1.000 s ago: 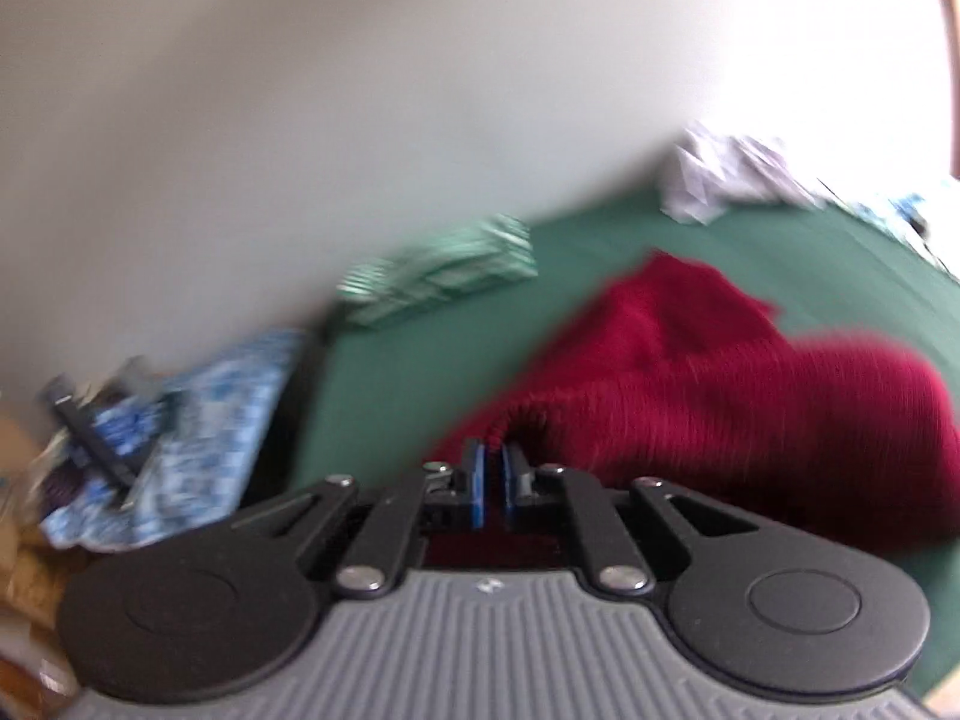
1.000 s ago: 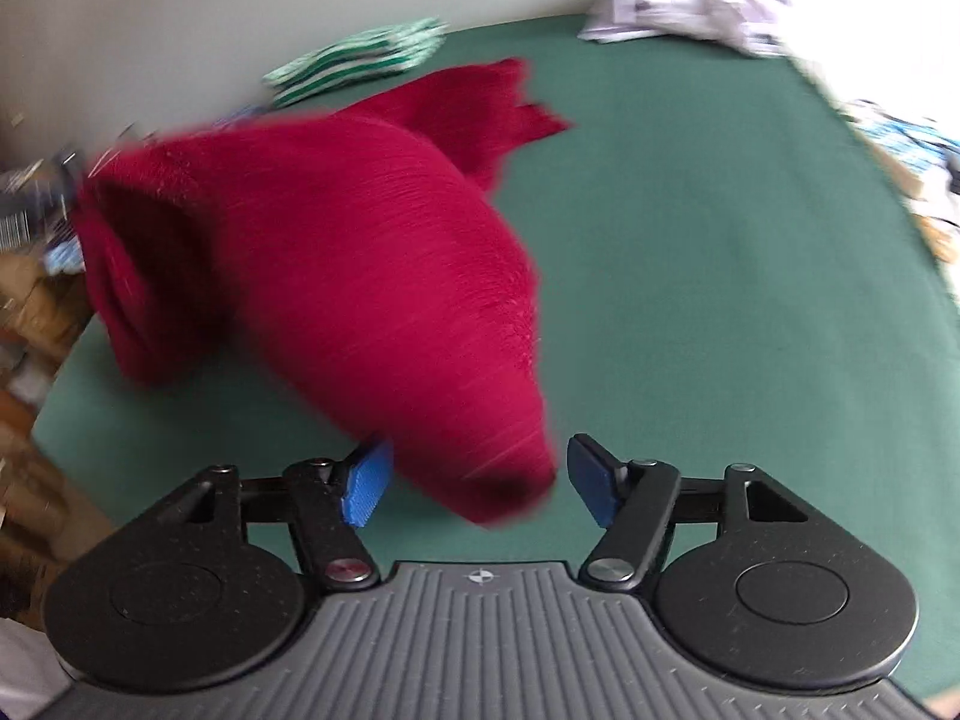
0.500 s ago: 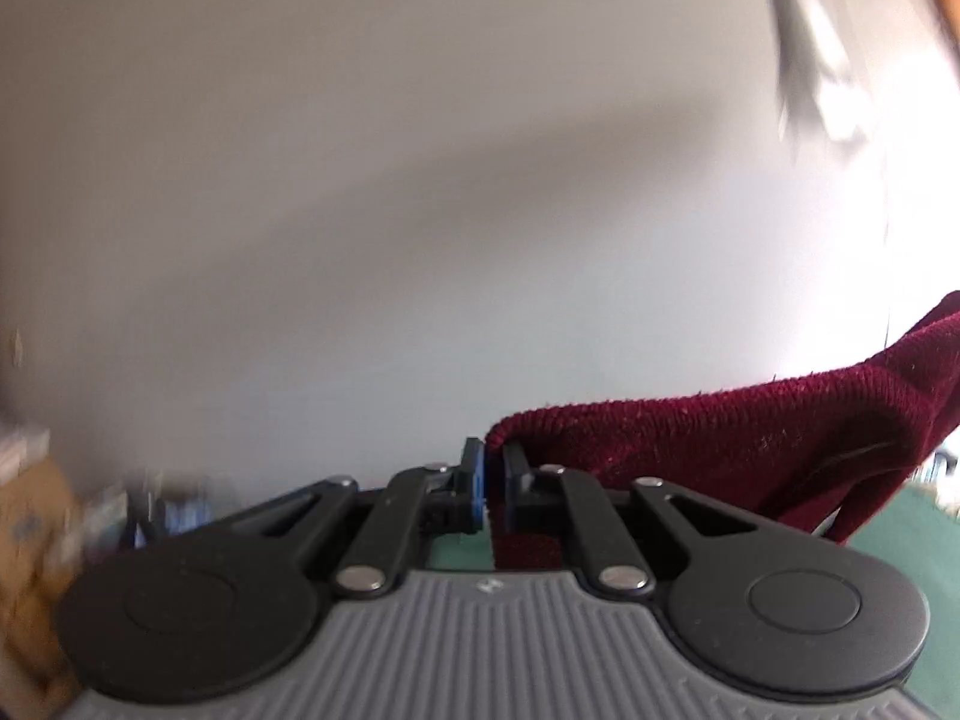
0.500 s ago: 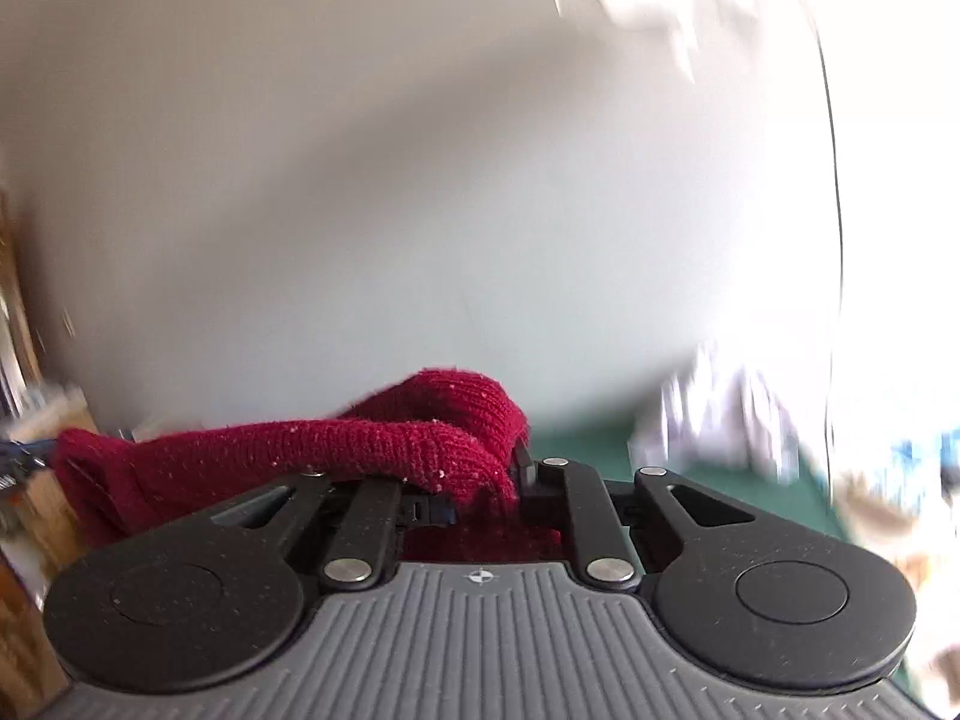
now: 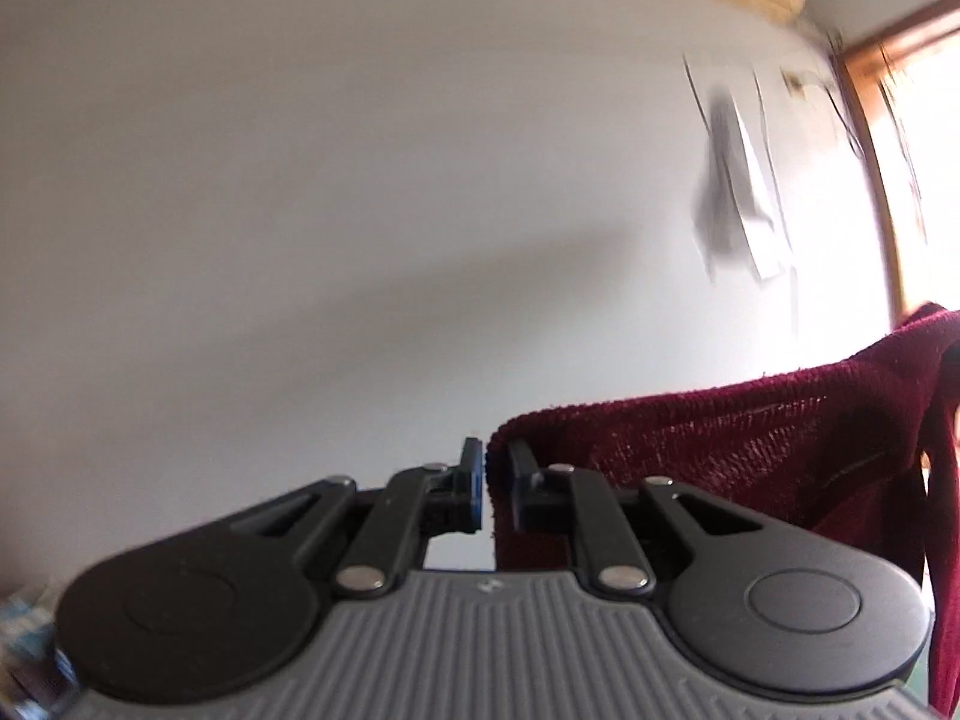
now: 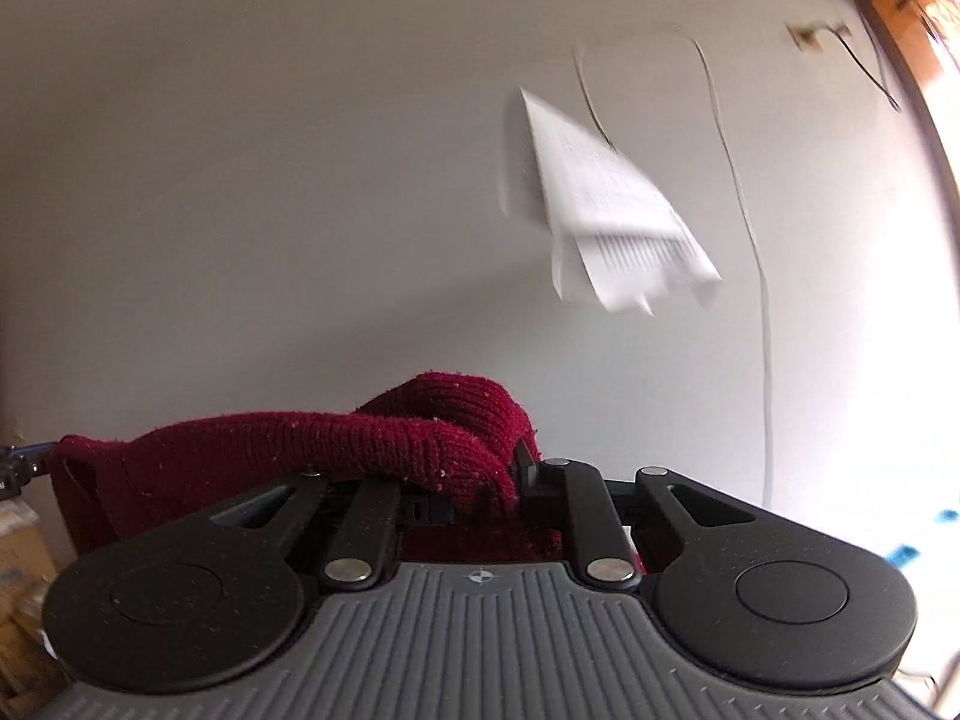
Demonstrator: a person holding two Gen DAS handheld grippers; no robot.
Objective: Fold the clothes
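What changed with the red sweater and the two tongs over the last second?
Both tongs swung up from the green table to face the wall, lifting the red sweater off it. The right tongs, open a second ago with the sweater between their fingers, have shut on a bunched edge. The left tongs stayed shut on the sweater's other edge, and the knit now hangs stretched between the two.

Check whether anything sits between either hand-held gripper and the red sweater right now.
Nothing visible does. The left hand-held gripper is clamped on one edge of the red knit sweater, and the right hand-held gripper is clamped on another part. Both cameras face the wall, so the table below is out of view.
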